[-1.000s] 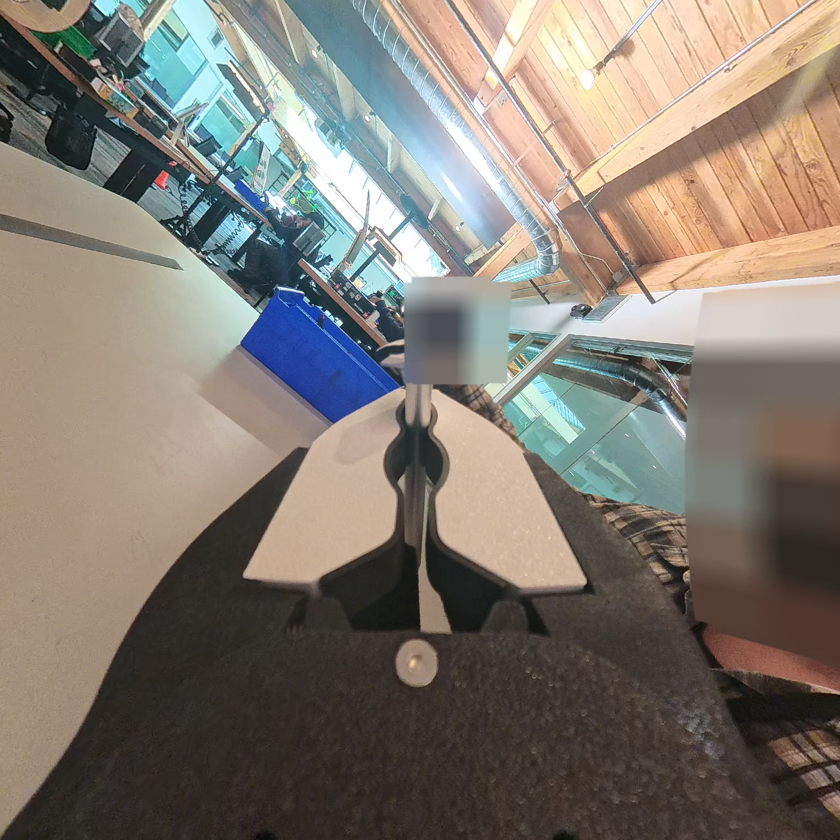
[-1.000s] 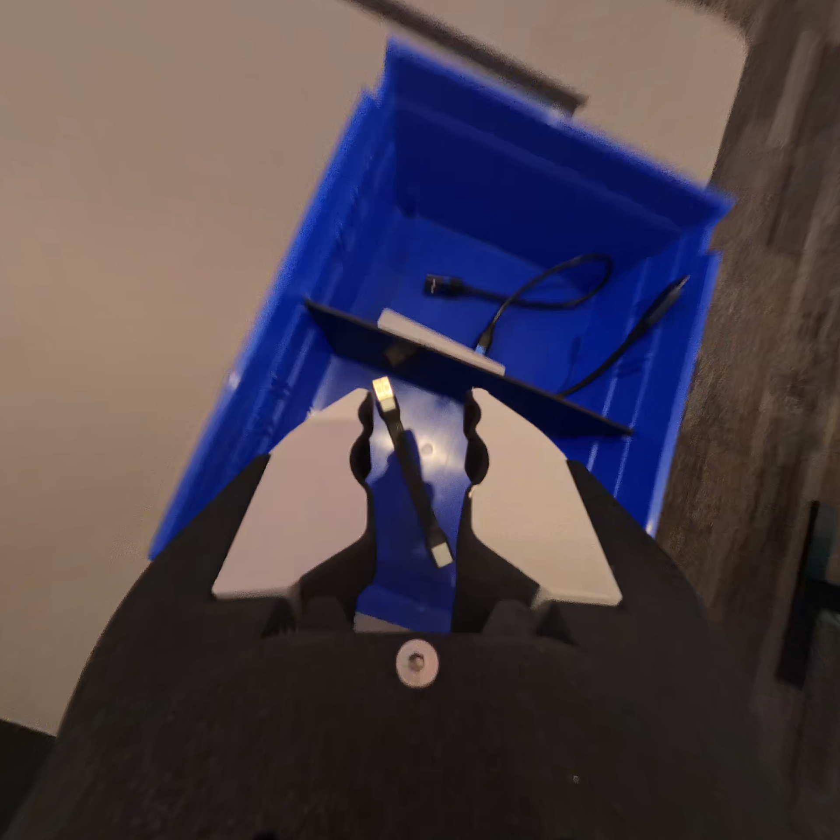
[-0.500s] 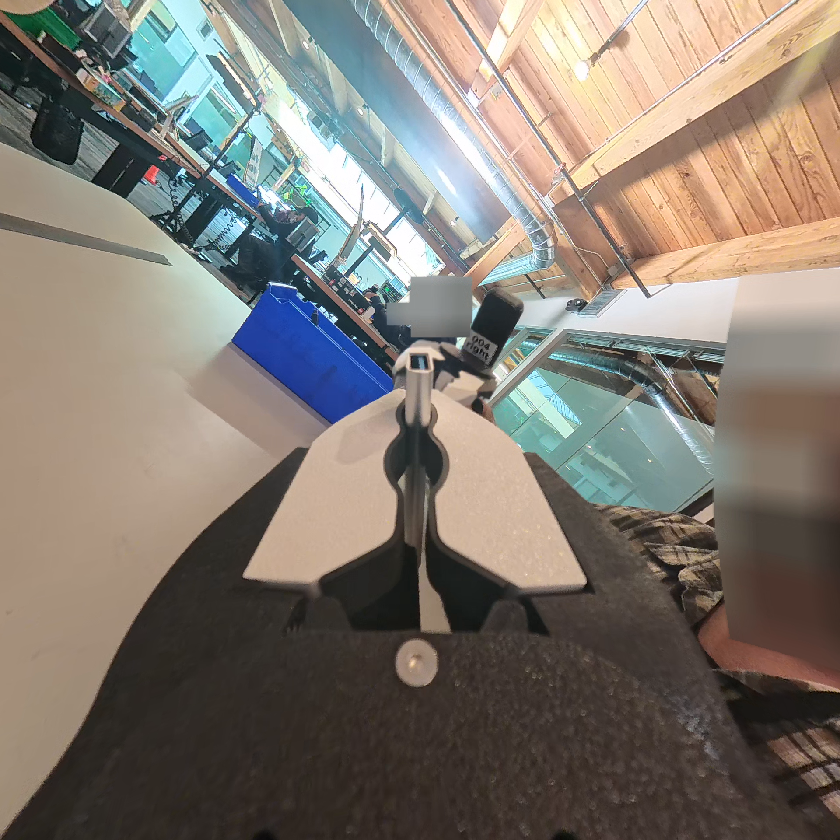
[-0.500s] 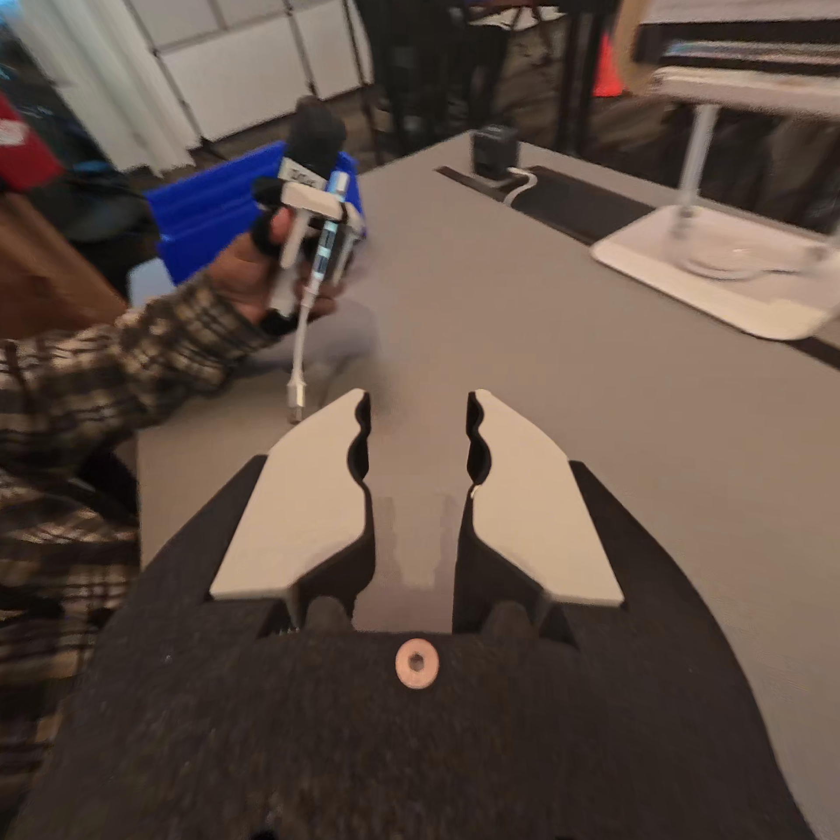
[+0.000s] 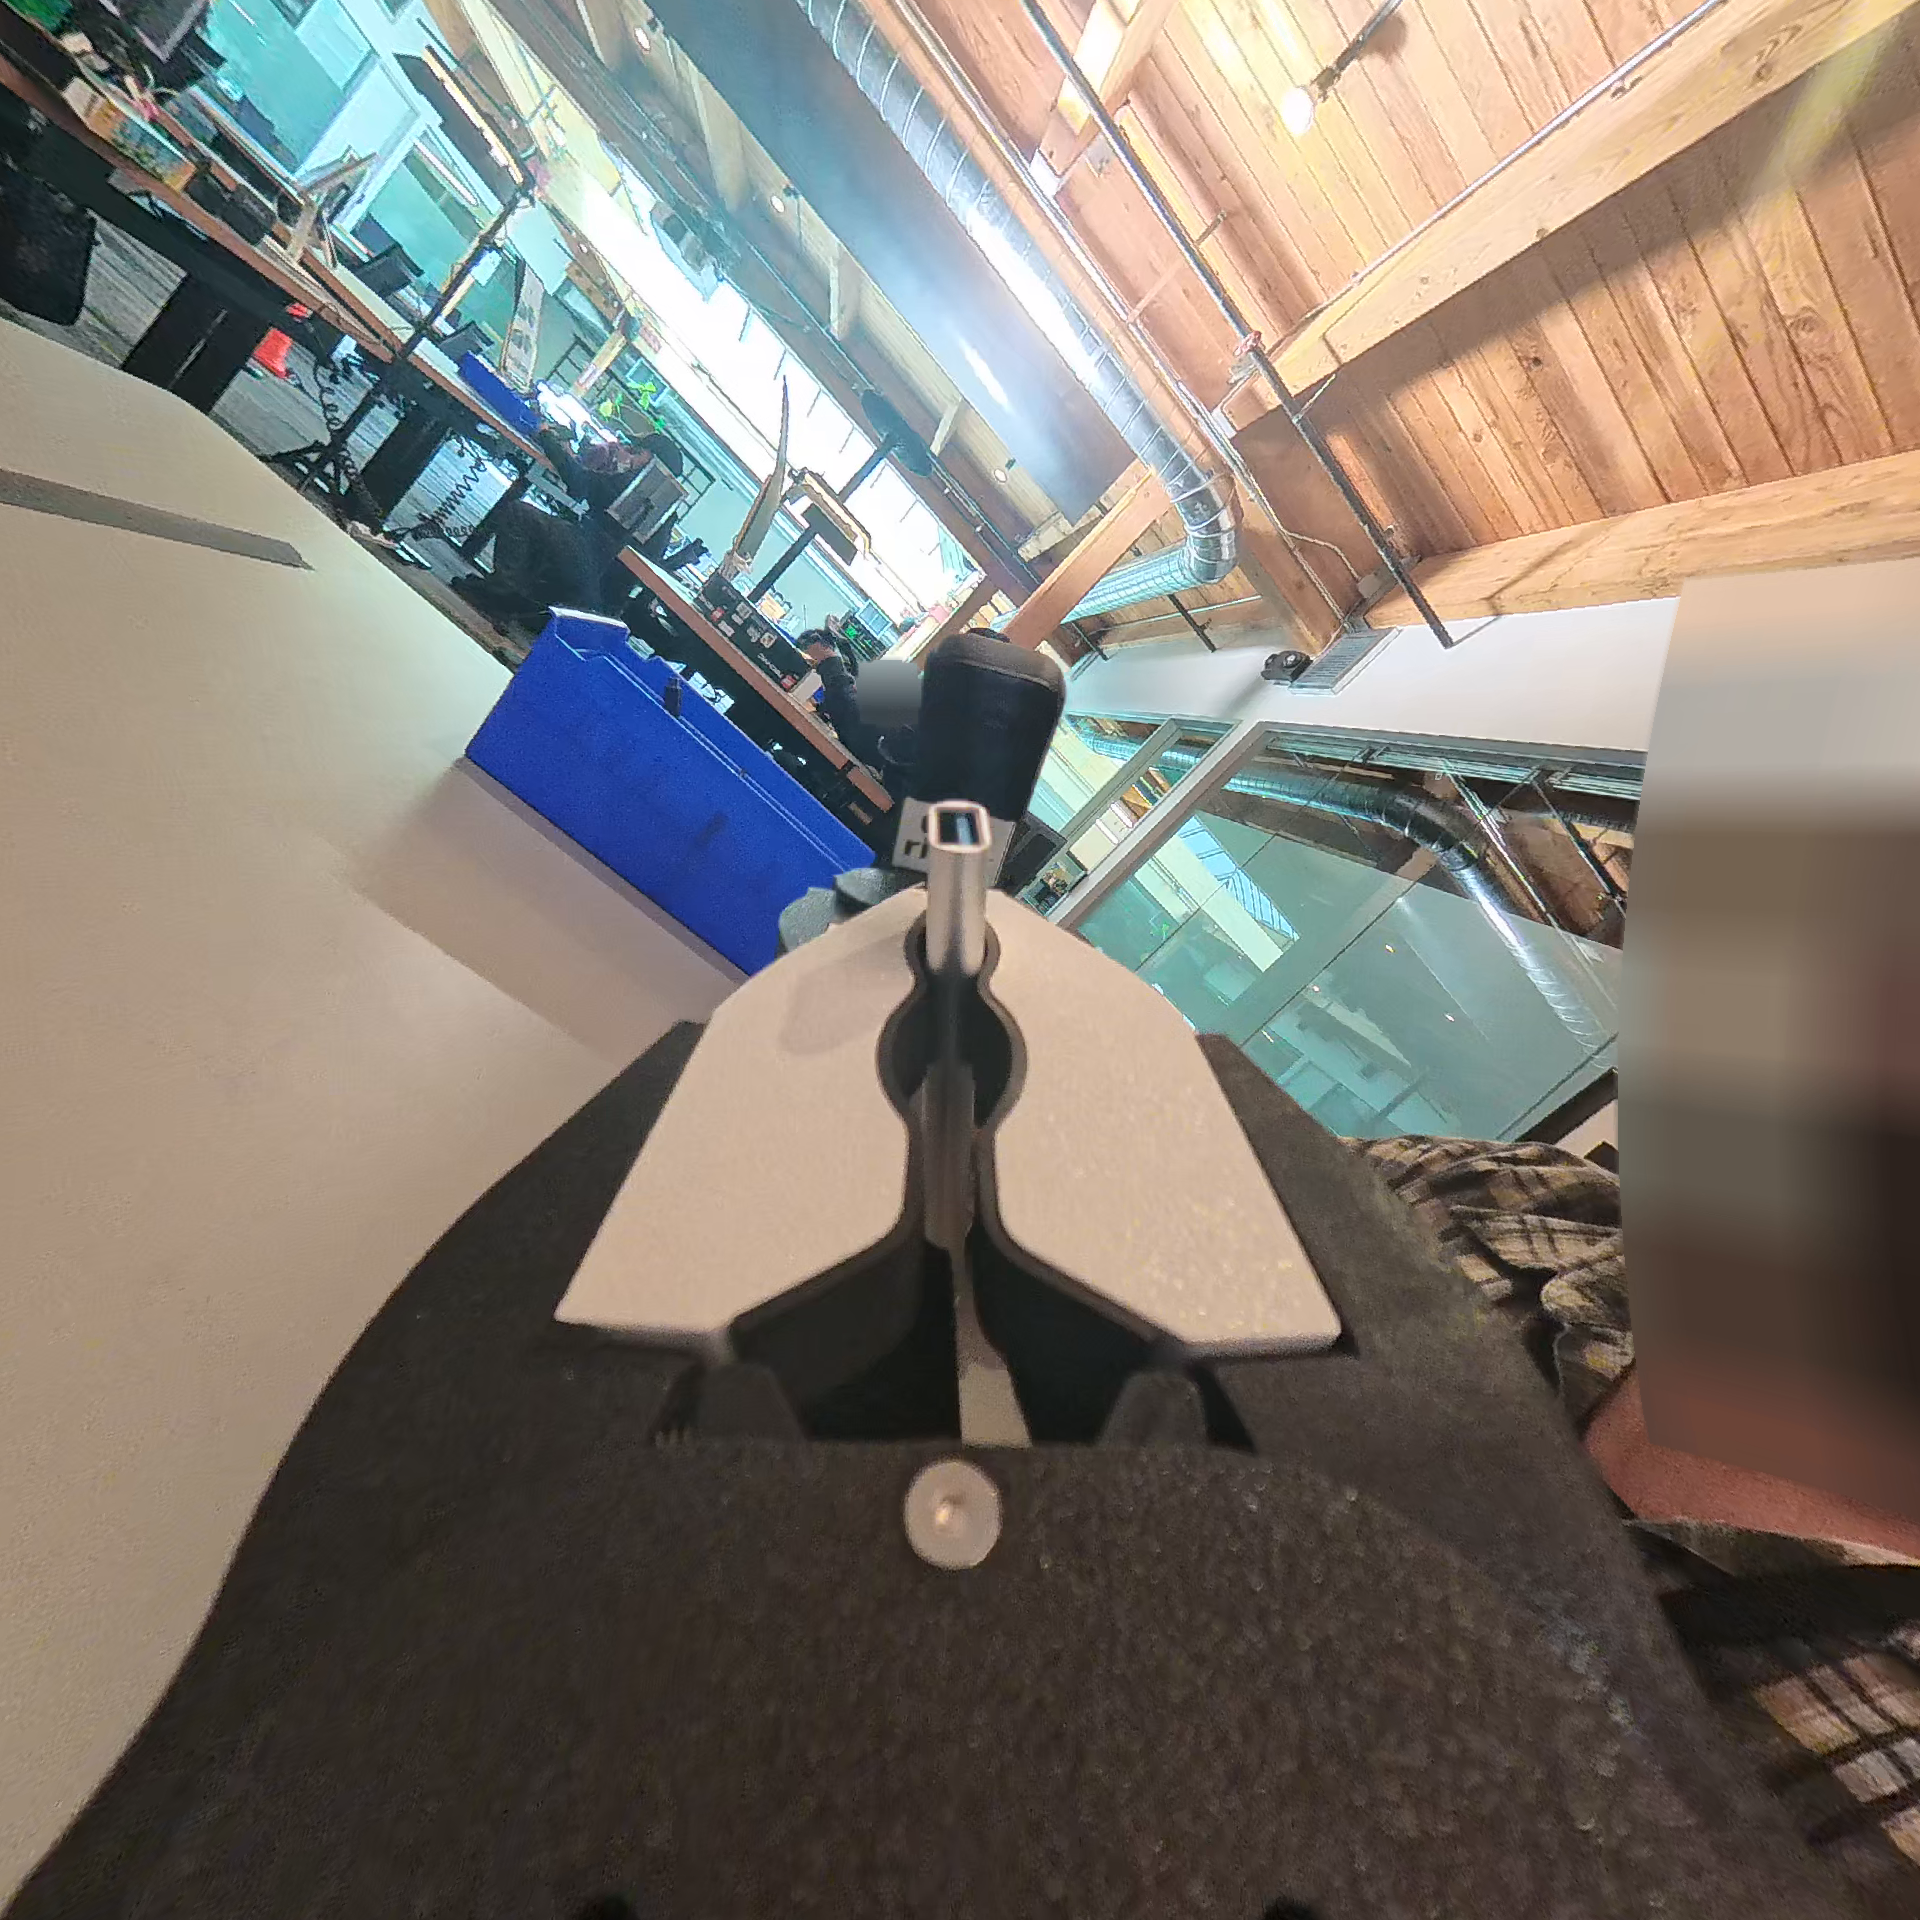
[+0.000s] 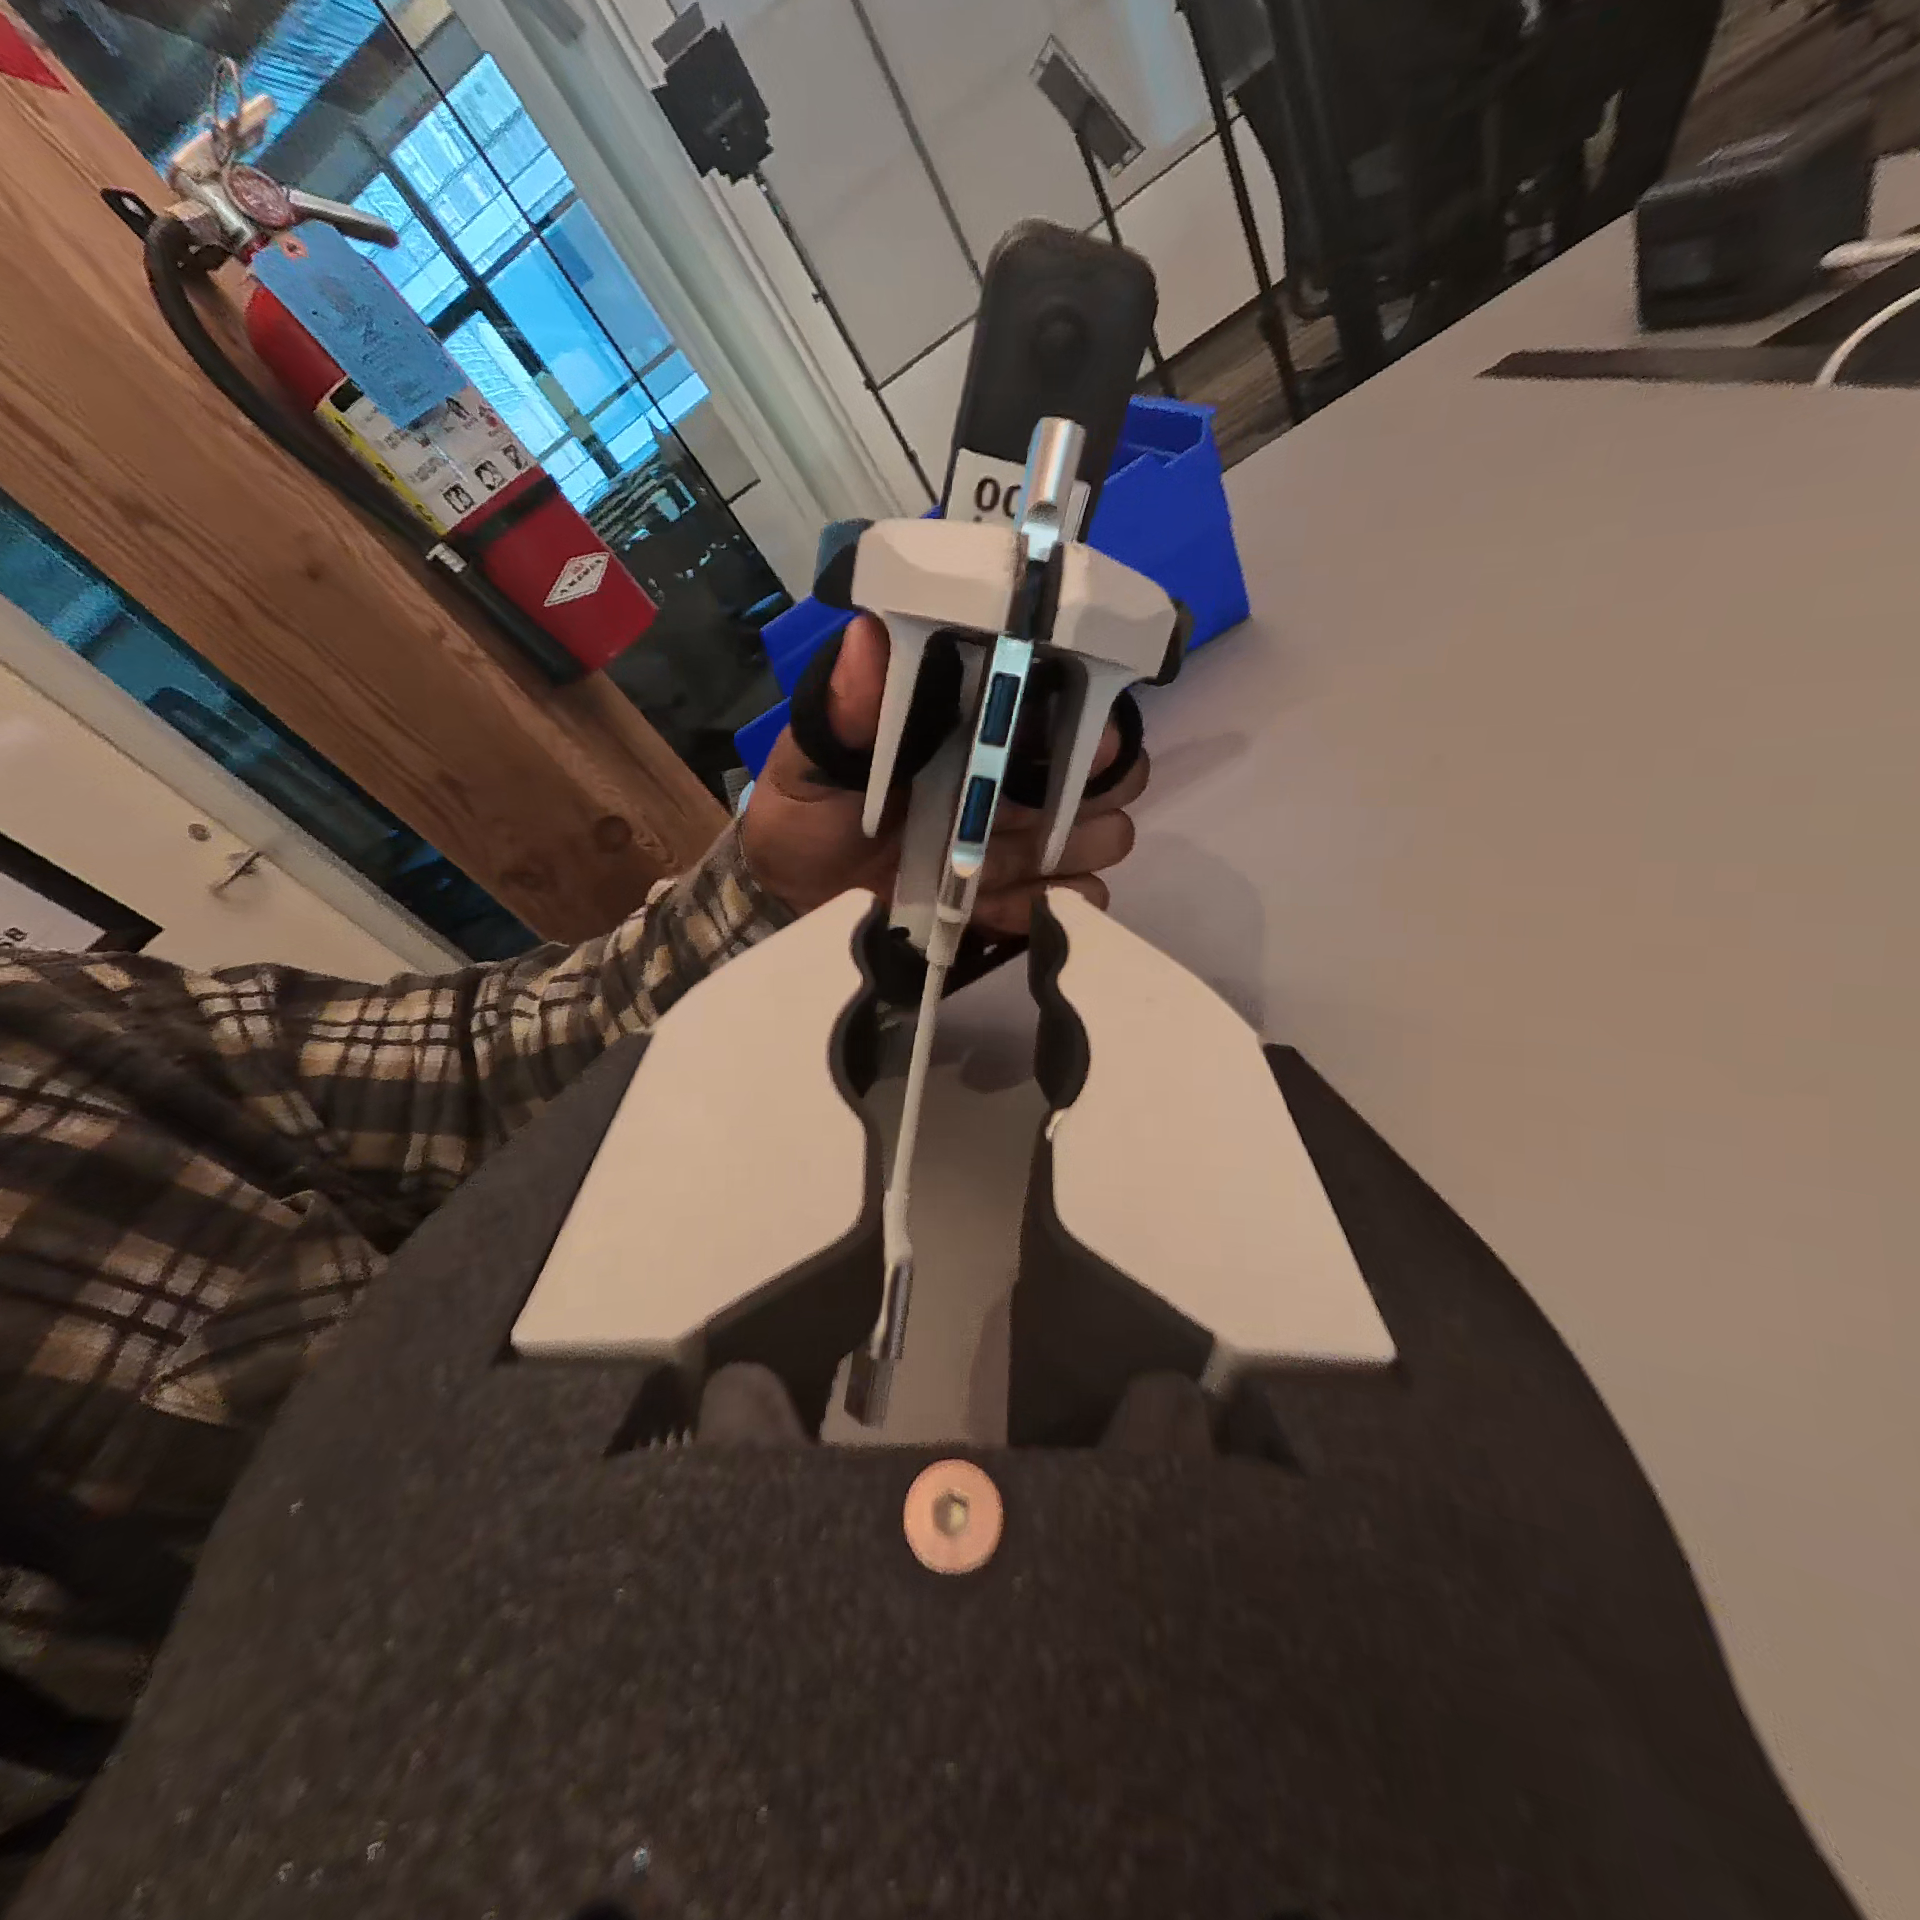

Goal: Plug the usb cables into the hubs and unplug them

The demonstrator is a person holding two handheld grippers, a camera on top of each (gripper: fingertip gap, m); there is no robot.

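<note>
the left gripper [image 5: 954, 935] is clamped on a slim silver usb hub [image 5: 958, 883], held upright above the pale table [image 5: 208, 935] with its end port facing up. the right gripper [image 6: 951, 997] gapes wide and empty, facing the hub's blue side ports, the hub's short white cable [image 6: 914, 1091] dangling between its fingers. a blue bin [image 5: 644, 790] sits behind. the hub looks light, rigid and smooth; the limp cable seems best taken at its stiff metal plug [image 6: 883, 1340].

Wrist cameras facing each other closely, both showing blue bin [image 5: 665, 790]
</note>
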